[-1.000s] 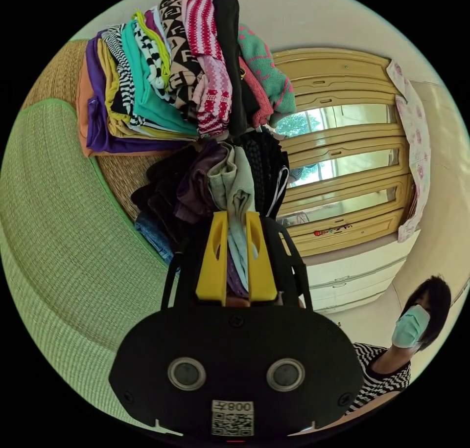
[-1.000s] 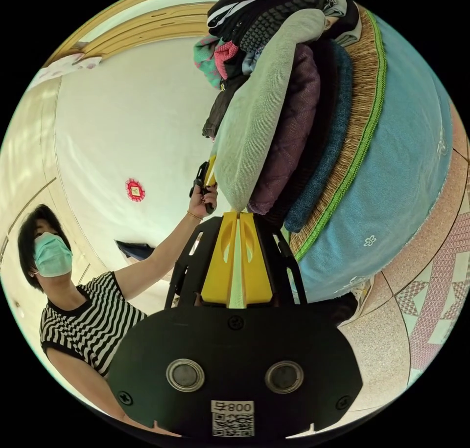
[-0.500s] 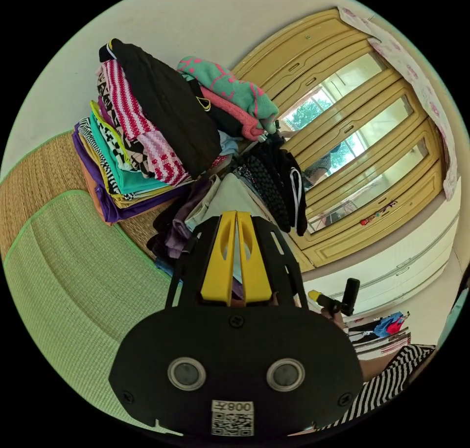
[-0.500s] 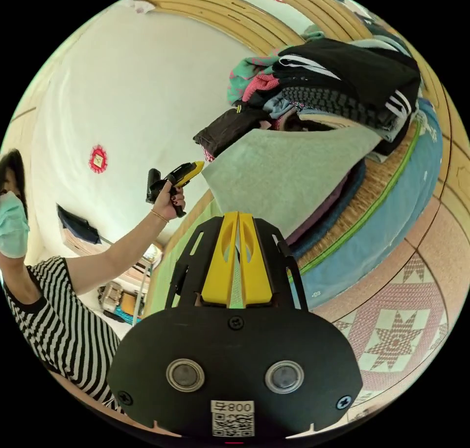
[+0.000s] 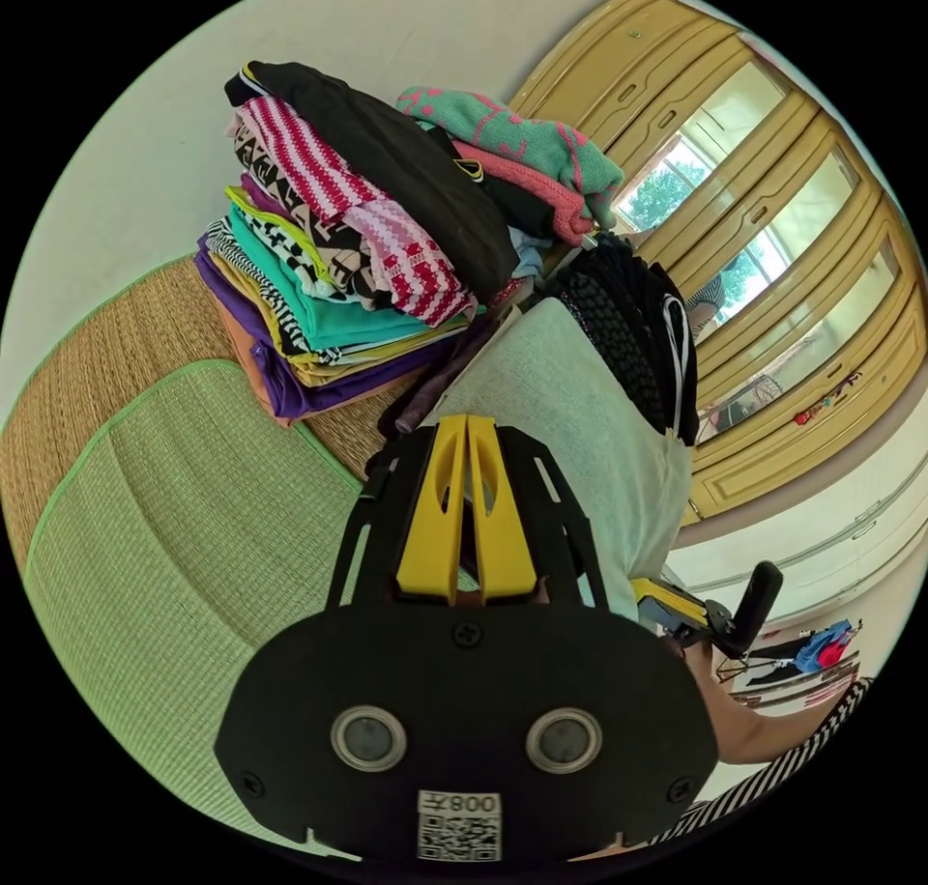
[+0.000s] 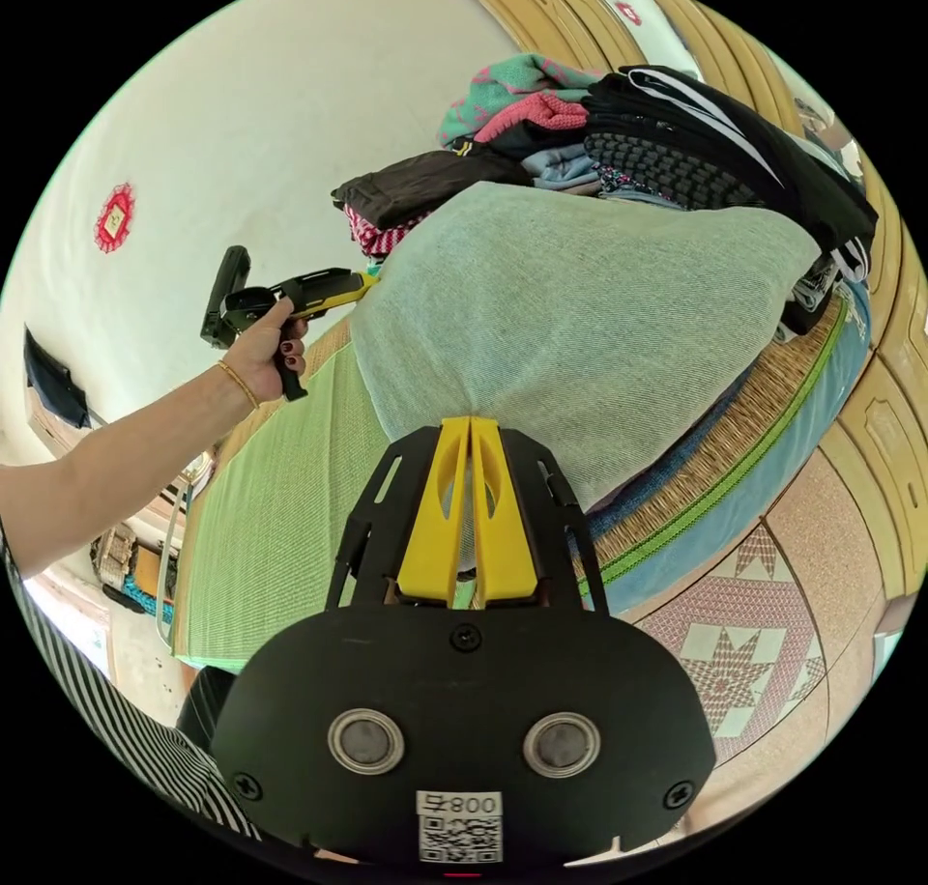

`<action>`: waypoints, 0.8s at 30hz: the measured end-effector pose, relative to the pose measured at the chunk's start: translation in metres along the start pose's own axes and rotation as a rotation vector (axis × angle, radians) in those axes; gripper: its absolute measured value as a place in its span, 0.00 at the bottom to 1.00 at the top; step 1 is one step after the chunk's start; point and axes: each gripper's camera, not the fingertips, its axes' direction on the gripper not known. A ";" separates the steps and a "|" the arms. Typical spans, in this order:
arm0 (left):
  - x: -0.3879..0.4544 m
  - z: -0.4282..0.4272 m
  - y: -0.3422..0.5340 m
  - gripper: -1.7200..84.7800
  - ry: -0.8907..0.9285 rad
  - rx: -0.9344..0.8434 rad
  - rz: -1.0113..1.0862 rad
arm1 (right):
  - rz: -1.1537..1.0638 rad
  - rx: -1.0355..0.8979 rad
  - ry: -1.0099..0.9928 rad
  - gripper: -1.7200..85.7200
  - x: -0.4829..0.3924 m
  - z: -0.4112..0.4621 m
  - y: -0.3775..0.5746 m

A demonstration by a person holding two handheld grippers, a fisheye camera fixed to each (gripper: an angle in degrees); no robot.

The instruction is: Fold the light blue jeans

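Holding the jeans [image 6: 580,315] stretched between them: left gripper [image 5: 468,441] and right gripper [image 6: 470,441], each with fingers closed on an edge of the pale cloth. Jeans hang before the clothes stacks [image 5: 358,247] on a green mat [image 5: 184,537].

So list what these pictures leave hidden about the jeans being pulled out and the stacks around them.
- Light blue jeans, right gripper view: far end buried under the dark clothes.
- Same jeans, left gripper view: near edge behind the left tool and its mount.
- Right tool, right gripper view: pinched cloth hidden between shut jaws.
- Folded stack, left gripper view: single garments too compressed to tell.
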 end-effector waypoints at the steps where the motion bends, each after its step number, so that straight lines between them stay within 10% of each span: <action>1: 0.002 0.001 0.002 0.02 -0.007 -0.009 0.012 | 0.006 0.007 -0.005 0.02 -0.004 -0.007 -0.002; 24: 0.063 -0.020 0.067 0.02 -0.049 -0.017 0.298 | -0.165 -0.005 0.026 0.02 -0.128 0.058 -0.076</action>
